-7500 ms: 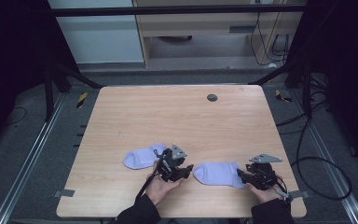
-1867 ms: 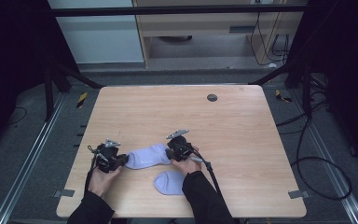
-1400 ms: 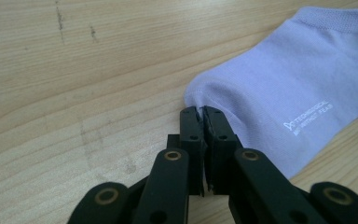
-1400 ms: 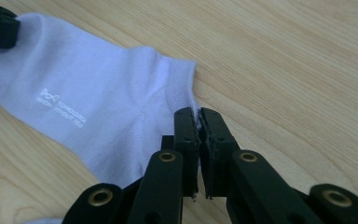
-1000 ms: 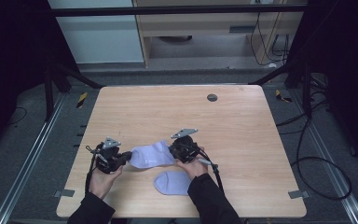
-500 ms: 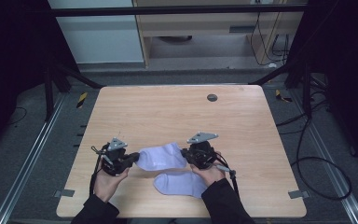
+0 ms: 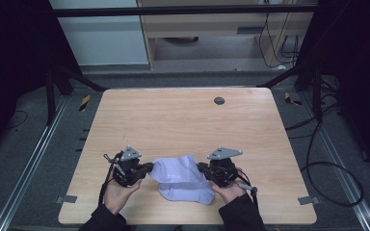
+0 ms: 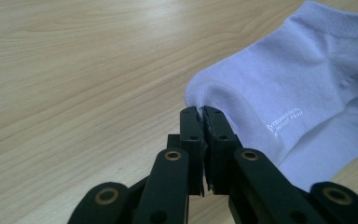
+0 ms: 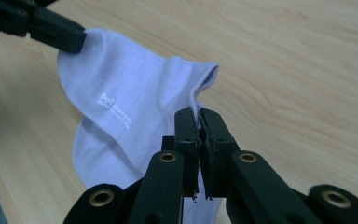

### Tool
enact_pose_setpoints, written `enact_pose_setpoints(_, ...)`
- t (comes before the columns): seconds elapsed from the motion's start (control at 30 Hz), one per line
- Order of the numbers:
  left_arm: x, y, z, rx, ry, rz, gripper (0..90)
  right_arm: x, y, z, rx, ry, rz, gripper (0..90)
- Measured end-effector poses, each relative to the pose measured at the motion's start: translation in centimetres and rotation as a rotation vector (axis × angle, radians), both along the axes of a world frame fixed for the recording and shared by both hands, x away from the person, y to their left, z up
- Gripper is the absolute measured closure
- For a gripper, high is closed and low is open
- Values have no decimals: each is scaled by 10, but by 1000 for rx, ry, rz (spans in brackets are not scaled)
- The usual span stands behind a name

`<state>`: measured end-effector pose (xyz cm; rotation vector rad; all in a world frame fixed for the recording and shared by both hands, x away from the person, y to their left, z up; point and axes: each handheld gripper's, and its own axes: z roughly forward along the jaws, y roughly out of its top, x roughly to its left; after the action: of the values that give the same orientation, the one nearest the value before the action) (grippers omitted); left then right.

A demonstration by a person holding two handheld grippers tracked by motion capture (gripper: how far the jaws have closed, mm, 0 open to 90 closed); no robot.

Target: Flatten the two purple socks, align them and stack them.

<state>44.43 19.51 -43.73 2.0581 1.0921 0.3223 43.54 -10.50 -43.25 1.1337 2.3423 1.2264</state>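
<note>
Near edge of the tabletop [image 7: 183, 115], centre. Left gripper [image 7: 147, 168] has its jaws clamped on the toe end of a pale lilac sock [image 7: 176, 168]; right gripper [image 7: 203, 168] has its jaws clamped on the cuff end. The sock hangs stretched between them, long axis running left to right, toe toward the person's left. A second sock [image 7: 188, 193] lies flat just beneath, touching the wood.

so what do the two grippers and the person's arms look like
Both the left gripper and the right gripper are black, each with a grey three-cornered plate on top and a thin dark cable trailing off. Up close, the jaws are flat black bars on linked arms with brass-coloured pivot rings. The person wears dark long sleeves.
</note>
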Motion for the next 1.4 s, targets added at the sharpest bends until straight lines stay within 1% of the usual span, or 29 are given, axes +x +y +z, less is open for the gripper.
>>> enact_pose_setpoints(0.1, -3, -5, -1, 7, 7, -21, 866, -6, -6, -3, -7, 9, 0, 868)
enact_pose_setpoints(0.27, -6, -11, -4, 14, 20, -45, 866, -12, -14, -5, -3, 17, -12, 868)
enact_pose_setpoints(0.33, -7, -12, -4, 14, 21, -50, 866, -14, -15, -5, -3, 20, -13, 868)
enact_pose_setpoints(0.4, -10, -14, -5, 16, 26, -59, 866, -19, -16, -7, -13, 20, -8, 868)
enact_pose_setpoints(0.57, -14, -19, -9, 31, 36, -84, 866, -26, -17, -8, -20, 29, -4, 868)
enact_pose_setpoints(0.6, -14, -20, -10, 35, 37, -88, 866, -27, -18, -8, -20, 25, -3, 867)
enact_pose_setpoints(0.8, -16, -25, -14, 50, 48, -106, 866, -33, -22, -12, -25, 48, -13, 867)
enact_pose_setpoints(0.87, -17, -26, -16, 56, 54, -110, 866, -34, -23, -14, -25, 48, -10, 867)
enact_pose_setpoints(0.97, -16, -28, -20, 62, 63, -115, 866, -36, -23, -15, -27, 60, -12, 867)
enact_pose_setpoints(1.03, -16, -29, -21, 65, 66, -119, 866, -36, -24, -16, -28, 58, -10, 867)
enact_pose_setpoints(1.1, -17, -30, -22, 72, 72, -127, 866, -38, -24, -19, -33, 78, -15, 867)
enact_pose_setpoints(1.4, -15, -32, -30, 96, 96, -130, 866, -37, -24, -28, -53, 107, -16, 866)
